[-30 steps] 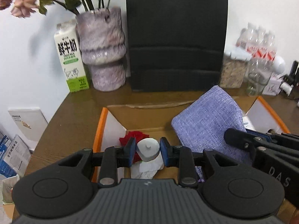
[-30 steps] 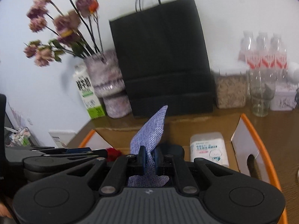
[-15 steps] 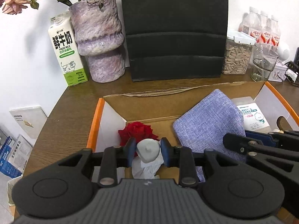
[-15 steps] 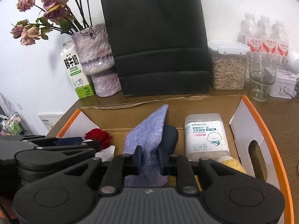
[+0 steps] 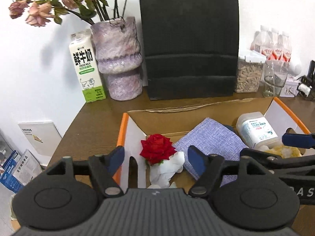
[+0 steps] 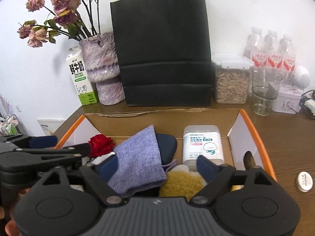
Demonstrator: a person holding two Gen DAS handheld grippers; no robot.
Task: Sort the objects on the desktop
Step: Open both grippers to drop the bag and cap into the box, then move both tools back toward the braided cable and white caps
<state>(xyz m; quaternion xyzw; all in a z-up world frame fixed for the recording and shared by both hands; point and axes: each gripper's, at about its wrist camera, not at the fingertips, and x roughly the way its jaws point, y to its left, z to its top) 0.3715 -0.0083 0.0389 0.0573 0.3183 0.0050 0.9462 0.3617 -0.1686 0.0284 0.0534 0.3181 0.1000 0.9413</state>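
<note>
Left gripper jaws are opening, gripping nothing, above the red rose. Right gripper jaws are opening around the purple pouch, lying loose in the cardboard box.

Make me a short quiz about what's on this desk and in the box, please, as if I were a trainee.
1. True or false: the red rose lies inside the cardboard box.
2. What stands directly left of the purple vase: A milk carton, B glass jar, C water bottles?
3. Name the container lying beside the lavender cloth pouch, on its right in the right wrist view.

Key
1. True.
2. A, the milk carton.
3. The cotton swab box.
</note>
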